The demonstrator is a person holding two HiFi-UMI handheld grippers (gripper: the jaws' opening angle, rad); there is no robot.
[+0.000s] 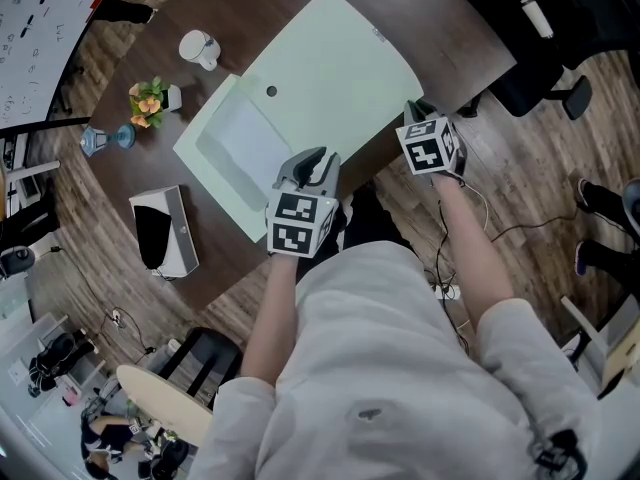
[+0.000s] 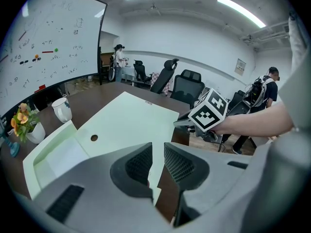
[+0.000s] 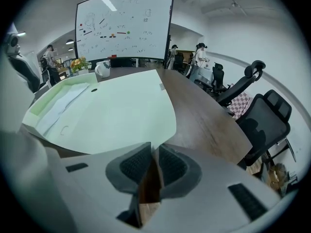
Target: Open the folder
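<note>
A pale green folder (image 1: pixel 330 78) lies open on the dark wooden table (image 1: pixel 440 28), its wide cover spread flat to the right. Its shallow tray half (image 1: pixel 215 153) holds white paper. My left gripper (image 1: pixel 318 158) hovers at the folder's near edge. In the left gripper view (image 2: pixel 158 152) a slim gap shows between the pads, with the folder (image 2: pixel 126 120) and table visible through it. My right gripper (image 1: pixel 418 108) sits just off the cover's right edge. In the right gripper view (image 3: pixel 154 152) its jaws stand slightly apart with only table between them, and the folder (image 3: pixel 116 110) lies just beyond.
A white mug (image 1: pixel 200 48), a small pot of flowers (image 1: pixel 150 100) and a white box (image 1: pixel 165 230) stand left of the folder. Black office chairs (image 3: pixel 262 115) line the table's far side. A whiteboard (image 3: pixel 124 25) and people stand farther off.
</note>
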